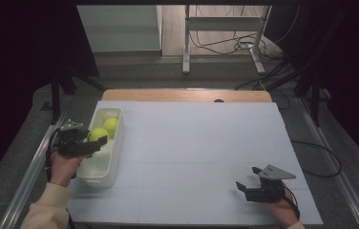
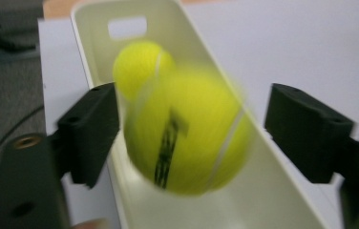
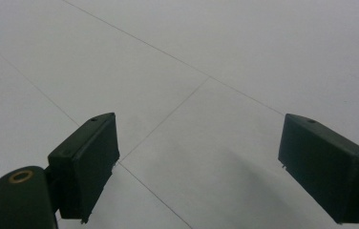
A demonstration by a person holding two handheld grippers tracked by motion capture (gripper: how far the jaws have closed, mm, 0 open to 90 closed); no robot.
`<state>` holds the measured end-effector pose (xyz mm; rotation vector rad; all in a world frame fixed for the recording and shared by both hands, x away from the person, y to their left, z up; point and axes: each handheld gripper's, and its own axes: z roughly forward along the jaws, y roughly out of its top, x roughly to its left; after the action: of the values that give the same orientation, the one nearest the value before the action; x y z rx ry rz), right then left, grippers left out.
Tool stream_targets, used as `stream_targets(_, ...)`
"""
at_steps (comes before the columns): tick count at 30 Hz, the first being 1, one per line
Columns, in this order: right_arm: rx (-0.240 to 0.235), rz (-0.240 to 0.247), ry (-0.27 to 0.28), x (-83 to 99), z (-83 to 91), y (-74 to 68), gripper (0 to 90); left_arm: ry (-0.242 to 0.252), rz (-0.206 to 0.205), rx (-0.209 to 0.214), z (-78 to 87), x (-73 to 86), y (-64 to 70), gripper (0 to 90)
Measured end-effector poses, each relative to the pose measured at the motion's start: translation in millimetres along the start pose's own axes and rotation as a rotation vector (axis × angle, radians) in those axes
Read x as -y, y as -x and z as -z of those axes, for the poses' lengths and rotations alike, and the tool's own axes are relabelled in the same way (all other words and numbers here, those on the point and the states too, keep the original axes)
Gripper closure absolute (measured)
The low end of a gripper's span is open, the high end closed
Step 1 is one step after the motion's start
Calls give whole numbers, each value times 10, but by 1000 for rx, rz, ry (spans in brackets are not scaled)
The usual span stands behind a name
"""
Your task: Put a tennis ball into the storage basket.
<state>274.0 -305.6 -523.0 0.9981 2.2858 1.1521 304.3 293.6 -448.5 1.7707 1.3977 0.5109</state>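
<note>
The left tongs [image 1: 99, 141] hang over the near half of a long white tub [image 1: 102, 175] at the left side of the bench [image 1: 192, 143], their jaws spread wide. In the left gripper view a yellow-green tennis ball [image 2: 187, 131] sits between the jaws, blurred, with a gap on each side, so neither jaw touches it; whether it rests on the tub floor or is in the air cannot be told. In the high view this ball [image 1: 98, 134] shows just beyond the jaw tips, inside the tub. A second tennis ball [image 2: 142, 67] lies farther along the tub [image 2: 258, 200], toward the end wall with its handle slot, and seems to touch the first one or lie just behind it; in the high view it [image 1: 111, 125] sits near the far end.

The right tongs [image 1: 247, 178] are well apart from the tub, at the near right of the bench, held low over the bare white surface. Their jaws are also spread wide with nothing between them, and the right gripper view shows only the white bench top [image 3: 216, 57] with its thin seams.
</note>
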Motion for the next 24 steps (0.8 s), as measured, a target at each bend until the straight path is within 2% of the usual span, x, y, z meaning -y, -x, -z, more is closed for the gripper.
stream_targets(3,1,1,1,1,2,1,139,37,-1,36,56,-16,28,121)
stream_targets(8,1,3,1,0,2,-2,139,67,-15,70,90,-20,104,110)
stream_targets(11,4,4,0,0,4,-3,139,111,-16,118,100,-13,181,106)
stream_targets(17,4,4,1,1,7,-1,139,160,-38,151,105,-8,317,104)
stream_targets(24,6,3,6,1,21,-7,139,192,-87,220,78,-2,620,108)
